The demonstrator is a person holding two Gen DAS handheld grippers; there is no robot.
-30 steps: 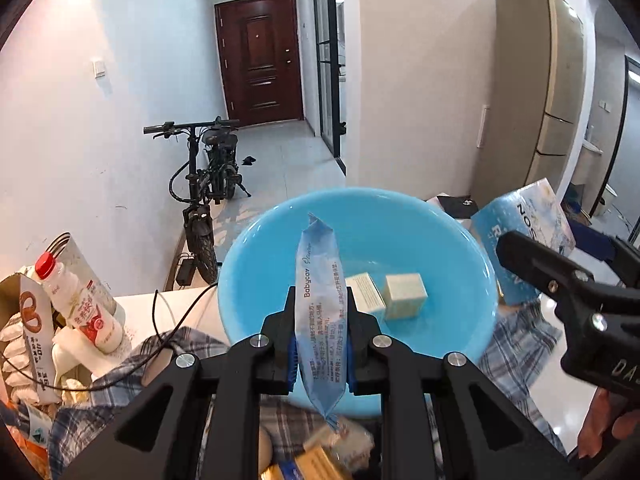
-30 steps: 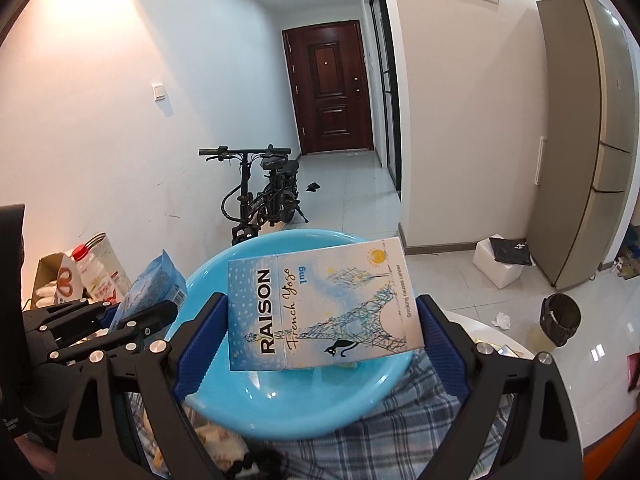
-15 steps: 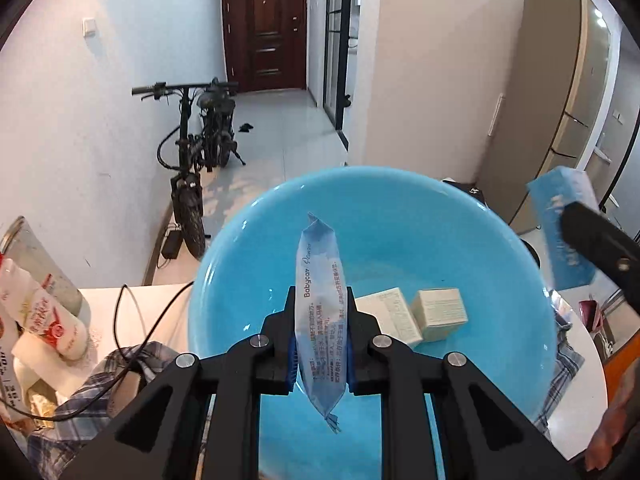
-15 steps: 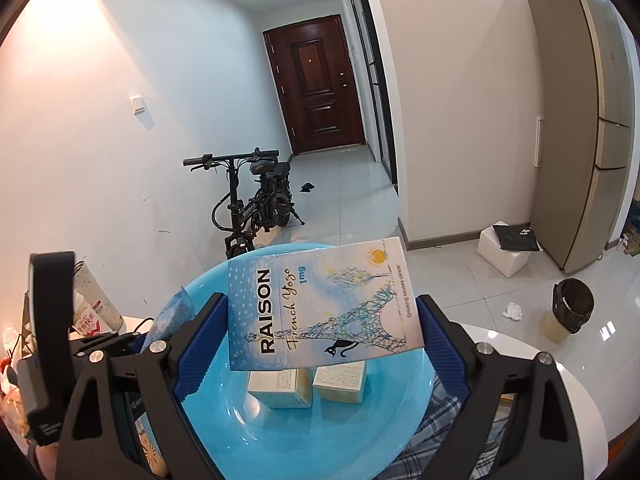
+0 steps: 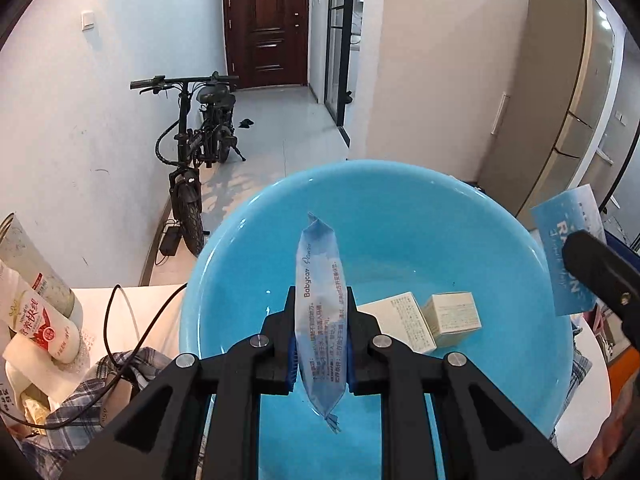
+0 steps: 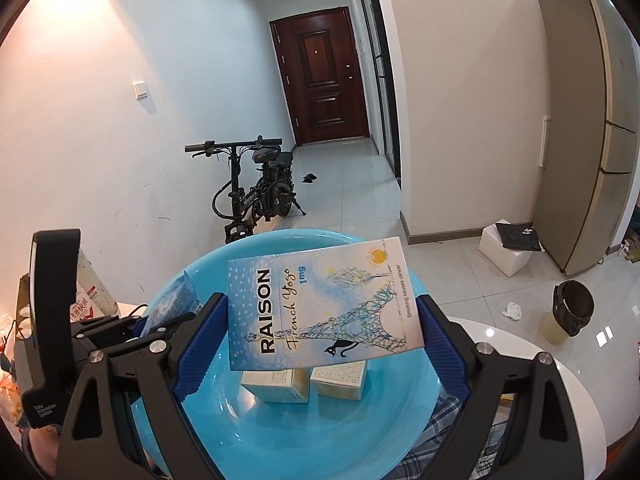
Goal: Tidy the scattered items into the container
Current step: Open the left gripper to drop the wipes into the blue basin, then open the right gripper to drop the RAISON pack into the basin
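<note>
A light blue basin (image 5: 400, 216) sits on the table and also shows in the right wrist view (image 6: 320, 432). Two small cream boxes (image 5: 452, 314) lie inside it, seen too in the right wrist view (image 6: 304, 384). My left gripper (image 5: 320, 340) is shut on a blue wipes packet (image 5: 320, 300) held upright over the basin. My right gripper (image 6: 320, 340) is shut on a blue RAISON box (image 6: 320, 308) held over the basin. The RAISON box also appears at the right edge of the left wrist view (image 5: 568, 256).
A checked cloth (image 5: 80, 396) covers the white table (image 6: 532, 356). Milk bottles (image 5: 44, 320) and clutter stand at the left, with a black cable (image 5: 132, 320) beside the basin. A bicycle (image 5: 196, 148) and a bin (image 6: 572, 308) are on the floor beyond.
Both grippers have moved forward over the basin with their items still held. The basin now fills more of each view and the cream boxes show under the RAISON box.
</note>
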